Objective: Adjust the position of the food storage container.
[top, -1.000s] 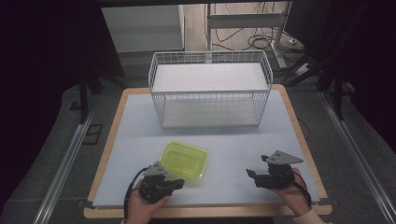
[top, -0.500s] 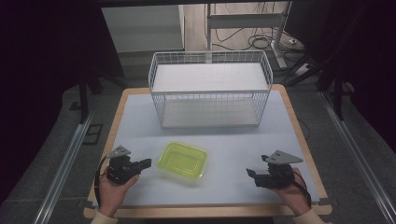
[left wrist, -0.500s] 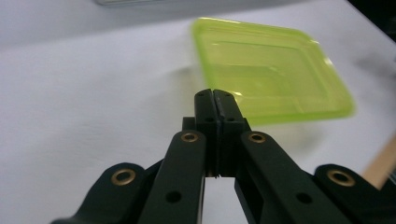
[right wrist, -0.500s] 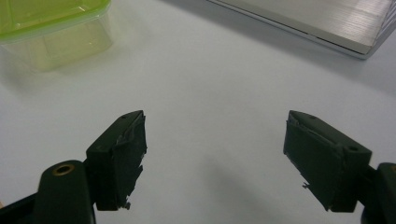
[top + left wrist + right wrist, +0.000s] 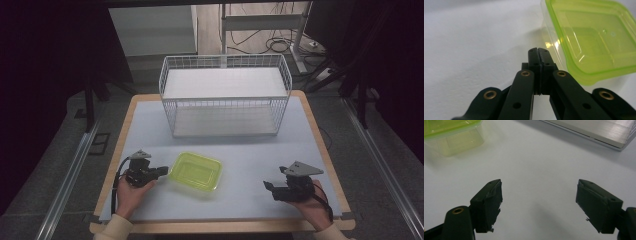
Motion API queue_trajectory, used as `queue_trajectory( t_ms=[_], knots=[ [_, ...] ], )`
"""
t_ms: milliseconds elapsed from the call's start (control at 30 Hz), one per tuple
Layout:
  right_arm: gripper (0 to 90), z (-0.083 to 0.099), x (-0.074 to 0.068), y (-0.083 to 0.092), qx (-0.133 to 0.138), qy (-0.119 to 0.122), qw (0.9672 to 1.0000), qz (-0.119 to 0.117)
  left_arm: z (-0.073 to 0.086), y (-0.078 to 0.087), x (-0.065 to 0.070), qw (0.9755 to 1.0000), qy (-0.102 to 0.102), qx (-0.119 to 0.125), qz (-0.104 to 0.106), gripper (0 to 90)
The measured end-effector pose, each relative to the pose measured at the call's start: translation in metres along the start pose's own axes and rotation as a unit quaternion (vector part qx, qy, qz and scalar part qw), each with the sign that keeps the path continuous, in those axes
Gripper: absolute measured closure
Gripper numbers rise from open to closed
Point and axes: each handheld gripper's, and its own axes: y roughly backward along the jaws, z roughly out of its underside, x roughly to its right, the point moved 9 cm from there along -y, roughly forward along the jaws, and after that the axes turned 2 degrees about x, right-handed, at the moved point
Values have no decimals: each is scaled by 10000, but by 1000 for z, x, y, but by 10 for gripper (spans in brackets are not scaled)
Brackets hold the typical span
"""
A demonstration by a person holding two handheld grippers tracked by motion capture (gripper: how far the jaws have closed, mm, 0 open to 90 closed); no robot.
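A translucent lime-green rectangular plastic container (image 5: 196, 171) sits open side up on the pale blue-grey mat (image 5: 250, 155) that covers the wooden-edged table (image 5: 320, 132), toward the near left part of the mat and well in front of the white wire basket (image 5: 225, 95) that stands at the far middle. The left gripper (image 5: 161, 172) lies low over the mat just beside the container's left short side, its black jaws pressed together with nothing between them — in the left gripper view the closed tips (image 5: 539, 53) point past the container's near corner, close to the clear lower wall of the container (image 5: 594, 40) but whether they touch it I cannot tell. The person's left hand (image 5: 131, 192) wraps the gripper body from below, a cream sleeve (image 5: 114, 229) showing at the bottom edge of the high view. The right gripper (image 5: 268, 186) rests near the mat's front right, well apart from the container, held by the right hand (image 5: 312, 202) with its grey three-cornered plate (image 5: 301, 168) on top. Its jaws are spread wide and empty — the right gripper view shows the two taped black pads (image 5: 490, 202) far apart over bare mat, the green container (image 5: 451, 132) at the upper left corner and the basket's base (image 5: 599, 132) at the upper right. Cables (image 5: 280, 45) lie on the floor beyond the table.
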Motion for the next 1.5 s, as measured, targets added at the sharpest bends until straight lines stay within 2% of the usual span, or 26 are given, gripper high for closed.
queue_trajectory(
  t_ms=[233, 667, 933, 1100, 1467, 1500],
  knots=[
    [214, -1, 2, 2, 30, -5, 10000, 26, 7, -4, 7, 9998, -30, -134, 173, 900],
    [214, -1, 3, 2, 30, 3, 10000, 55, 13, -7, 21, 9991, -101, -245, 317, 900],
    [214, -2, 3, 3, 49, 15, 10000, 66, 15, -7, 36, 9983, -251, -278, 448, 900],
    [214, -3, 3, 3, 62, -4, 10000, 66, 16, -10, 45, 9981, -256, -334, 452, 900],
    [214, -3, 2, 3, 62, 25, 10000, 55, 11, -19, 58, 9976, -237, -382, 518, 900],
    [214, -3, 2, 3, 61, 28, 10000, 56, 9, -22, 61, 9974, -300, -404, 518, 900]
  ],
)
